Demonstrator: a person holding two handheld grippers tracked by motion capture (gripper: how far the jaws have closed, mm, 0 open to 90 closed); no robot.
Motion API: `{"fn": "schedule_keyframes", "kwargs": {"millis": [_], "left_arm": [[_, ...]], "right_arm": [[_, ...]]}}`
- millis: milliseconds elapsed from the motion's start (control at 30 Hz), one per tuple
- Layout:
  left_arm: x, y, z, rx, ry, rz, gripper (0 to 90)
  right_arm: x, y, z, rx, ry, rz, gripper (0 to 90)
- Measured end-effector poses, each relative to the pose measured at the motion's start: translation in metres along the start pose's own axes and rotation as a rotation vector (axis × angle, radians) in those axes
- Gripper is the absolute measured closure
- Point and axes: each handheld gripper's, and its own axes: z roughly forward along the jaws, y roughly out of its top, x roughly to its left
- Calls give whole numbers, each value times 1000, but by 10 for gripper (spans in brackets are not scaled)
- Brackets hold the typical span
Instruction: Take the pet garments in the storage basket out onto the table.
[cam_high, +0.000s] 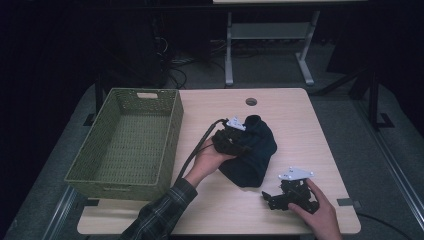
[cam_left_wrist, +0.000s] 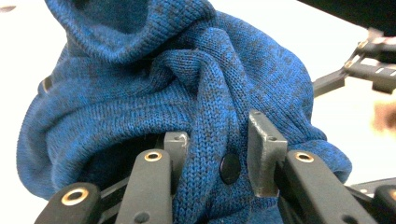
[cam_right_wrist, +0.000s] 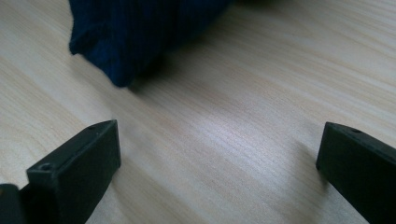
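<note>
A: Start nearest the person. What is the right gripper doing?

B: It rests low on the tabletop near the front edge, fingers spread wide with nothing between them. In the right gripper view there is bare wood between the two black tips, and a corner of the blue knit garment lies just beyond them, apart from both.

A: And the left gripper?

B: Farther in, at the middle of the tabletop, it is on the garment. The left gripper view shows its fingers pinched onto a bunched fold of the knit, a dark button sitting in the cloth between them. So it is clamped on the fabric, which lies in a rumpled heap on the wood.

A: Which step is this, then?

B: I judge it to be the pick-up: the grip is made, the heap not yet lifted.

A: What does the next move call for?

B: Probably a lift high enough that the trailing cloth clears the near wall of the green woven basket, which stands empty at the far left. The pinch holds just one fold, so the rest may sag; the free right gripper could support it.
</note>
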Motion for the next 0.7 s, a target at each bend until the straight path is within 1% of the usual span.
{"fn": "schedule_keyframes", "kwargs": {"millis": [67, 133, 167, 200, 267, 300, 333, 367, 400, 433, 467, 500, 533, 567, 600, 633, 667, 700], "left_arm": [[0, -1, 8, 16, 3, 8, 641], [0, -2, 13, 19, 9, 12, 624], [0, -2, 13, 19, 9, 12, 608], [-1, -2, 16, 22, 10, 14, 583], [-1, -2, 15, 18, 16, 23, 512], [-2, -2, 13, 21, 21, 33, 483], [-3, -2, 12, 9, 26, 26, 451], [-3, -1, 10, 6, 30, 31, 411], [-3, -1, 7, 7, 34, 44, 390], [-3, -1, 3, -1, 39, 47, 376], [-4, -1, 0, -12, 40, 39, 355], [-4, -1, 0, -12, 40, 39, 333], [-4, -1, -7, -25, 47, 39, 321], [-4, -1, -7, -25, 47, 39, 298], [-5, -2, -14, -49, 58, 27, 275], [-4, -3, -17, -53, 61, 33, 268], [-5, -4, -20, -66, 60, 27, 260], [-5, -4, -20, -66, 60, 27, 246]], "right_arm": [[0, 0, 0, -1, 0, -2, 0], [0, 0, 0, -3, 0, -1, 0], [0, 0, 0, -3, 0, -1, 0], [0, 0, 0, -3, 0, 0, 0], [0, 0, 0, -3, 0, 0, 0], [0, 0, 0, -2, 1, 1, 0], [0, 0, 0, -2, 1, 1, 0], [0, 0, 0, -3, 0, -2, 0], [0, 0, 0, -3, 0, -1, 0], [0, 0, 0, 0, -1, -5, 0], [0, 0, 0, 0, -2, -5, 0], [0, 0, 0, 1, -1, -2, 0], [0, 0, 0, 3, 0, 1, 0], [0, 0, 0, 3, 0, 1, 0], [0, 0, 0, 3, -1, 1, 0], [0, 0, 0, 3, 0, 1, 0], [0, 0, 0, 3, -1, 1, 0], [0, 0, 0, 3, -1, -1, 0]]}}
